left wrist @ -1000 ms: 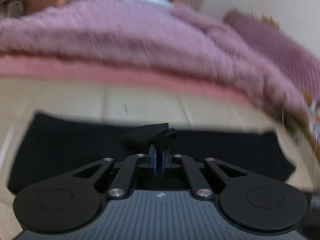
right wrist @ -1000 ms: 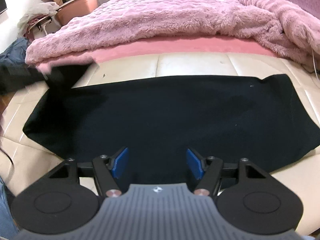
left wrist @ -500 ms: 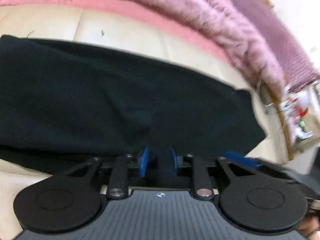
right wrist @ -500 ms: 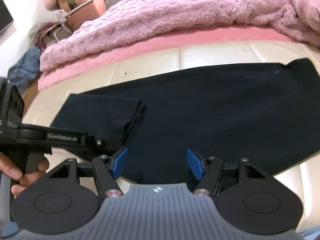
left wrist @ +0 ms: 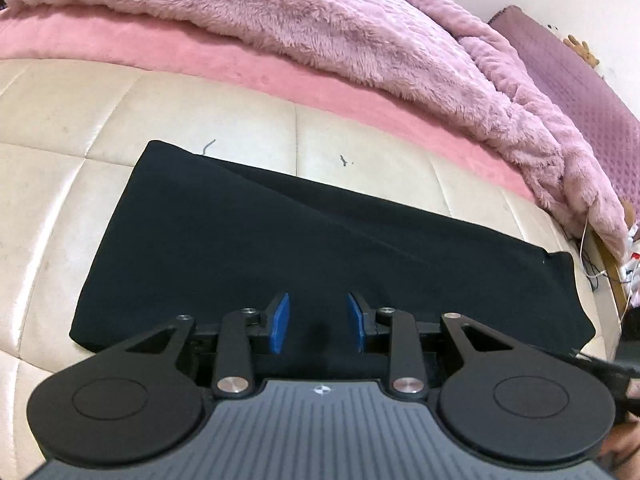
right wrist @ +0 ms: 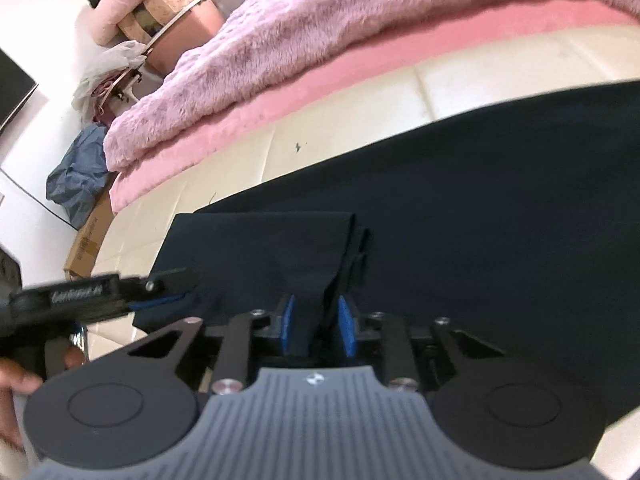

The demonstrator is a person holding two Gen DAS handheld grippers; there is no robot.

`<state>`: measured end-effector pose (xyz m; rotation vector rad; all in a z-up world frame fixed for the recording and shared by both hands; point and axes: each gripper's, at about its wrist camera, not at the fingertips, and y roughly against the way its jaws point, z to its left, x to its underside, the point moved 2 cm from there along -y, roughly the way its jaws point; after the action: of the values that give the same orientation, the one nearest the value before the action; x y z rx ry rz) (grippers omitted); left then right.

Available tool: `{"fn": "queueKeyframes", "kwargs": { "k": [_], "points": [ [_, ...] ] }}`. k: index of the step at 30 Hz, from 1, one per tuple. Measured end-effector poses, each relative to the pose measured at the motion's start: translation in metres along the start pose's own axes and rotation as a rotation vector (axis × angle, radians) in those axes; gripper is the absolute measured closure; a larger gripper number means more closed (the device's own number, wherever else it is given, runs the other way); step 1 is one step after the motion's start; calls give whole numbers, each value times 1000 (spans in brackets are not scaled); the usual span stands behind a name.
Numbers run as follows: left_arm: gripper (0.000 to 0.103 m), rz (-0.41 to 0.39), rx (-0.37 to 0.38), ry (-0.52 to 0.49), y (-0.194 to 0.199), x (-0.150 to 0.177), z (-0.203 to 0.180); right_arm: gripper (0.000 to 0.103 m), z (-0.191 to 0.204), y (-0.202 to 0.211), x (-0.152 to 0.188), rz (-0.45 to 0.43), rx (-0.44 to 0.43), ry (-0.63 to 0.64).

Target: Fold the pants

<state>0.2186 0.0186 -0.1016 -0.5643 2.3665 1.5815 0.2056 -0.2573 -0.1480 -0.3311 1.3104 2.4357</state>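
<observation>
Black pants (left wrist: 320,240) lie spread across the cream mattress (left wrist: 80,128). In the right wrist view one end of the pants (right wrist: 500,184) is folded back as a flap (right wrist: 260,240). My left gripper (left wrist: 318,320) hovers over the near edge of the pants. Its jaws are opening and the blue pads (left wrist: 280,320) press on nothing. My right gripper (right wrist: 316,322) is closing at the flap's right edge, with a bunch of black cloth between its pads (right wrist: 346,326). The left gripper (right wrist: 160,292) also shows there, low on the left and held by a hand (right wrist: 16,380).
A fluffy pink blanket (left wrist: 320,20) and pink sheet (left wrist: 120,44) cover the far side of the bed. Left of the bed lie a blue garment (right wrist: 76,176), a cardboard box (right wrist: 88,240) and a pile of bags and boxes (right wrist: 160,20). The right gripper (left wrist: 600,364) shows at the right edge.
The left gripper let go of the cloth it held up and opened; that end now lies folded on the pants. The right gripper moved left to the flap and closed its jaws.
</observation>
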Motion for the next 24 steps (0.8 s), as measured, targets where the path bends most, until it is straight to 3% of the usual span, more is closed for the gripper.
{"fn": "queueKeyframes", "kwargs": {
  "k": [3,5,6,11,17,19,20,21,24],
  "points": [
    [68,9,12,-1,2,2,2,88,6,-17,-1,25,56,37],
    [68,15,24,3,2,2,2,90,3,-24,-1,36,49,22],
    [68,17,26,4,0,1,1,103,2,-26,-1,40,33,5],
    [68,33,42,-35,-8,2,-7,103,8,-13,-1,12,45,53],
    [69,79,-10,-90,-27,12,-12,103,-5,-22,2,63,73,6],
    [69,79,-11,-99,-30,15,-11,92,-7,-15,1,37,64,-2],
    [69,79,-11,-101,-30,15,-11,75,-9,-12,0,21,59,-5],
    [69,80,-10,-98,-31,16,-11,67,-10,-10,-1,5,46,-12],
    [69,81,-4,-91,-31,16,-10,69,-19,-14,-6,3,31,-47]
  ]
}}
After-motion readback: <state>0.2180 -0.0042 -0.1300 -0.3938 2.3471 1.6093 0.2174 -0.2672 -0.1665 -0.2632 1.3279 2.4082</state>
